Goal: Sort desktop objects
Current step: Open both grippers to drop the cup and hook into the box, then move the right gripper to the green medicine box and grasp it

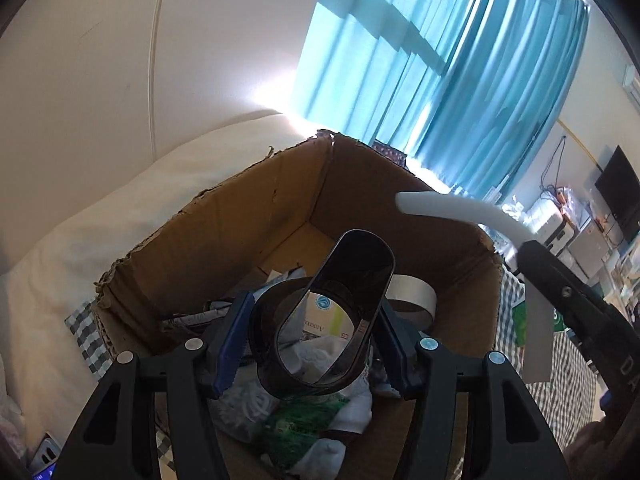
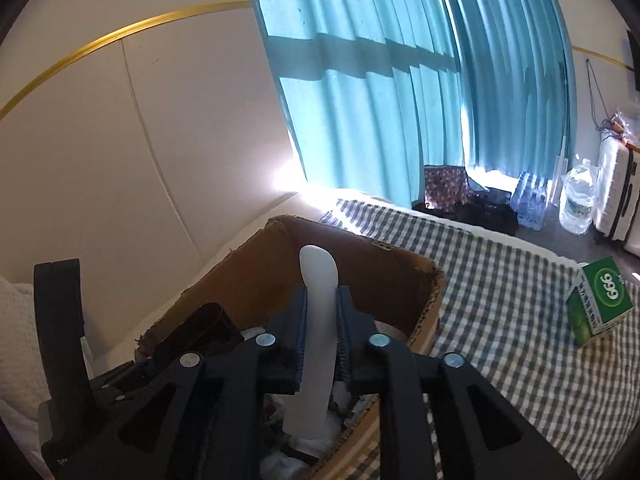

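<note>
Drop-off step, judged. Dark smoked-plastic funnel piece (image 1: 332,312) is clamped by left gripper (image 1: 310,344) over cardboard box (image 1: 224,216); white curved strip (image 2: 318,320) is pinched tight by right gripper (image 2: 320,344), above box's near edge. Next: jaws to be opened, items released inside.

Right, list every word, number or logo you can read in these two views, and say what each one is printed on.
"999": white digits, seen upside down, on the green cardboard box lying on the checked cloth.
"Amox...": start of a word, upside down, on the white and yellow medicine carton inside the brown cardboard box; the rest is hidden.
Small print on both packages: too blurred to read.
"D": a partial letter on the right gripper body.
</note>
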Demonstrator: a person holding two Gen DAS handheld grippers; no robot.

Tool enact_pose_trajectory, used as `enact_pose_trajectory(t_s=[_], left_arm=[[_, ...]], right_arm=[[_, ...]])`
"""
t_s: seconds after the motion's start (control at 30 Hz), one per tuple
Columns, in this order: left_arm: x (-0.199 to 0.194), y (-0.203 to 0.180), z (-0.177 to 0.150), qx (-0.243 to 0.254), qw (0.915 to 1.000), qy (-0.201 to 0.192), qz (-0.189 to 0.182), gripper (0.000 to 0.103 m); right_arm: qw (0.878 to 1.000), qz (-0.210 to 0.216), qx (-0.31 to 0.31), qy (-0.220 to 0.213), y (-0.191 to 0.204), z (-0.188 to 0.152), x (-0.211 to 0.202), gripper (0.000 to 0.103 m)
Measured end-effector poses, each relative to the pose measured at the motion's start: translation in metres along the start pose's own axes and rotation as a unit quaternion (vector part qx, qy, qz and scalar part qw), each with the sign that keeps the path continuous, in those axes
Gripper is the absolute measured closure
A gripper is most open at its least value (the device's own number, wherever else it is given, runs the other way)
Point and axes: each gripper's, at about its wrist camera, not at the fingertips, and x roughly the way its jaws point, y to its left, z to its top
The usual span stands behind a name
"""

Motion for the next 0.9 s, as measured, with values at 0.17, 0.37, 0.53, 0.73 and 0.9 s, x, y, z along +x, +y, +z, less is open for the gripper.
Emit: enact_pose_trajectory(t_s=[0.17,0.37,0.53,0.73,0.9], left_arm=[[0.002,-0.009,0.0,0.018,0.9998,0.005,-0.002,0.021],[-0.02,-0.046,-0.005,0.037,0.9992,-0.016,0.0,0.002],[-0.035,-0.095,-0.015,0.076,0.9967,-0.026,-0.011,0.0],[-0.031,-0.165,-0.049,0.133,0.9906,-0.025,-0.022,0.0],[0.002,-0.22,-0.089,0.176,0.9831,-0.019,-0.047,0.0]], right_arm=[[0.999,-0.017,0.028,-0.028,-0.012,0.003,-0.007,0.03],[0.994,-0.076,0.015,-0.071,-0.052,0.004,-0.063,0.028],[0.986,-0.13,0.026,-0.099,-0.113,-0.016,-0.124,0.014],[0.975,-0.203,0.021,-0.093,-0.186,-0.055,-0.17,0.012],[0.969,-0.238,0.003,-0.071,-0.232,-0.093,-0.162,0.012]])
